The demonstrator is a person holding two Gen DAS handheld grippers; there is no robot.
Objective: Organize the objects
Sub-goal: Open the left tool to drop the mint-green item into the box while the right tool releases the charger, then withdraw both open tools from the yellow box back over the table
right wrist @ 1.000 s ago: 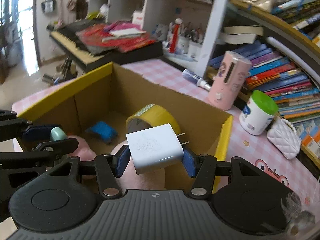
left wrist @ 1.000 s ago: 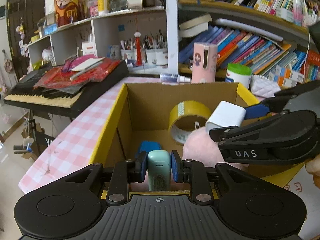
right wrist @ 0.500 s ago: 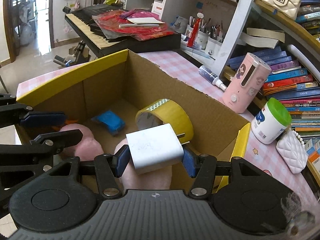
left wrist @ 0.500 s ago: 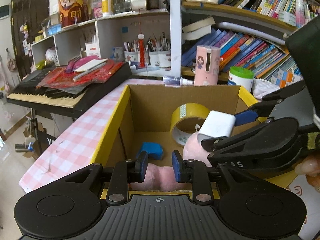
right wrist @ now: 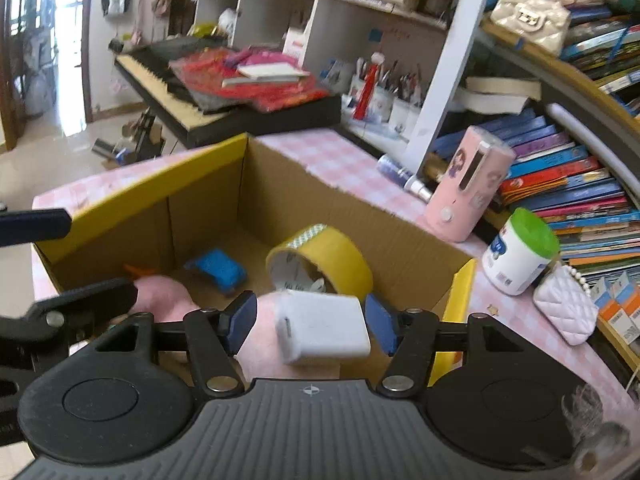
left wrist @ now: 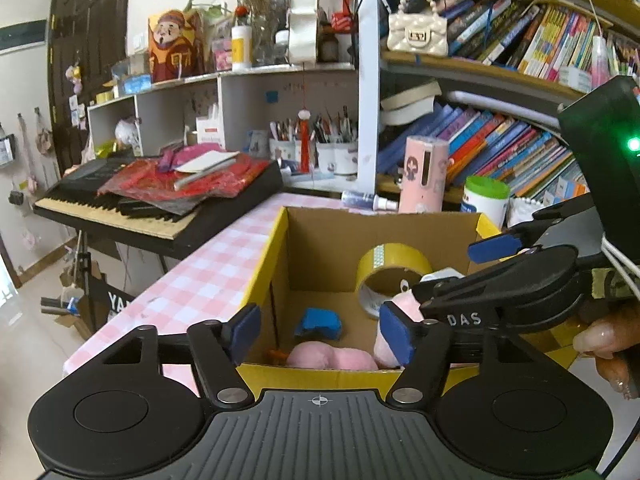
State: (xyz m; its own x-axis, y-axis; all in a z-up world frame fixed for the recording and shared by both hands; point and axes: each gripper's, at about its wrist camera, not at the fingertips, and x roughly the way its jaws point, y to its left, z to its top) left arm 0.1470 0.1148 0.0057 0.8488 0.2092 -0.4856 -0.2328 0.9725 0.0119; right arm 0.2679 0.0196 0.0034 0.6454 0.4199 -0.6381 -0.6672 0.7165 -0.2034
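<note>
On the pink checked tablecloth (right wrist: pixel 344 160) stands an open cardboard box with yellow rims (right wrist: pixel 136 196). My right gripper (right wrist: pixel 310 320) gapes; the white plug-in charger block (right wrist: pixel 324 328) sits loose between its pads above a pink plush toy (left wrist: pixel 332 358). My left gripper (left wrist: pixel 320 330) gapes empty at the near rim.
</note>
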